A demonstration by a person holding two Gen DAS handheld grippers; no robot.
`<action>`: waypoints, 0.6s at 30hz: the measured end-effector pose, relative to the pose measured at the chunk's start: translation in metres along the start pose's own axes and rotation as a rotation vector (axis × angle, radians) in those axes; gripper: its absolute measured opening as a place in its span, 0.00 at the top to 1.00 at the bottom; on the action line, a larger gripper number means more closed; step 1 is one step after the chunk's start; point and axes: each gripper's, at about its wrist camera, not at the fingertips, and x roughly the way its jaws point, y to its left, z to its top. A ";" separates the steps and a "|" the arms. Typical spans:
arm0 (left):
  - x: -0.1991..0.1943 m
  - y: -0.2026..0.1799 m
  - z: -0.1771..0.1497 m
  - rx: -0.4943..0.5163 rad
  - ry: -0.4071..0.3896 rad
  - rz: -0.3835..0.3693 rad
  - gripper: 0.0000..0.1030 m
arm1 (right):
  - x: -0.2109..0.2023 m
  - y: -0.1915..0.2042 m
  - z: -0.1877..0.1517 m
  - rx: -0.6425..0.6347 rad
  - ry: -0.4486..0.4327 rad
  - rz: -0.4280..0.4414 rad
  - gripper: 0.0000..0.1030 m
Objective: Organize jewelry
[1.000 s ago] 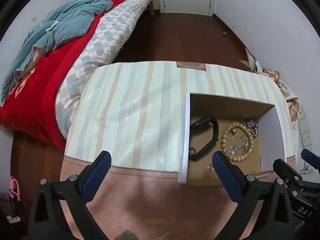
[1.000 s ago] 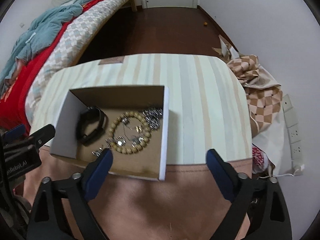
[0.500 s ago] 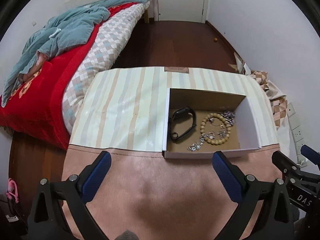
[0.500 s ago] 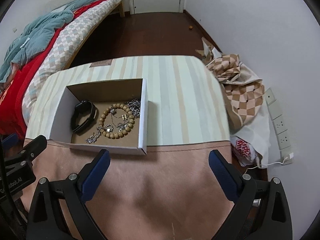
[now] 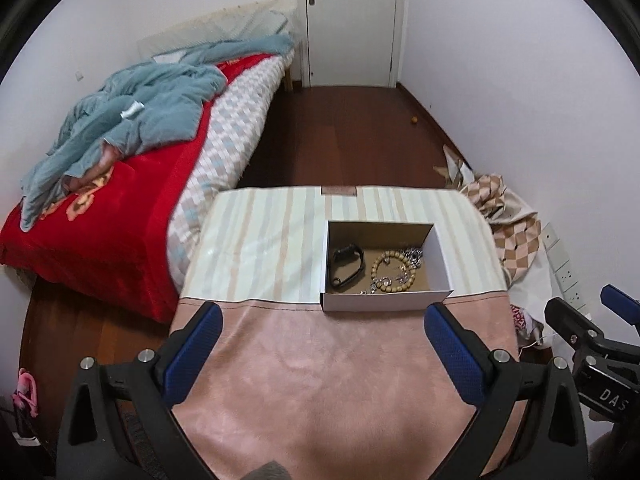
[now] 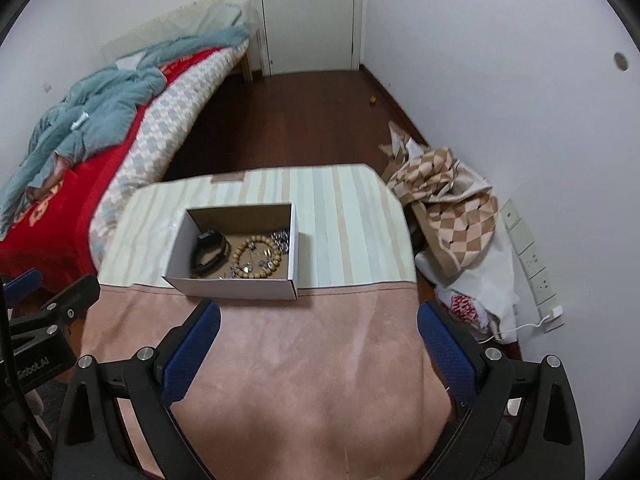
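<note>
silver jewelry [image 5: 402, 270] tangled, pieces too small to tell apart; box [image 6: 236, 288] near wall hiding its front floor

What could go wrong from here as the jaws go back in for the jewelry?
1. The wooden bead bracelet lies tangled with the silver chains, so lifting one may drag the other out.
2. The cardboard box looks light and has tall walls; a gripper reaching in could catch a wall and slide or tip it on the cloth.
3. The left gripper and right gripper are both open and aimed at one small box, so they may collide.
</note>
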 end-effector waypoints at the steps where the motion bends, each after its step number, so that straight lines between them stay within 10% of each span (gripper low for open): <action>1: -0.009 0.001 0.001 -0.005 -0.011 -0.003 0.00 | -0.009 0.000 0.000 -0.002 -0.012 -0.001 0.03; 18: -0.097 0.008 0.006 -0.033 -0.089 0.004 0.00 | -0.137 0.003 0.004 -0.032 -0.164 0.017 0.03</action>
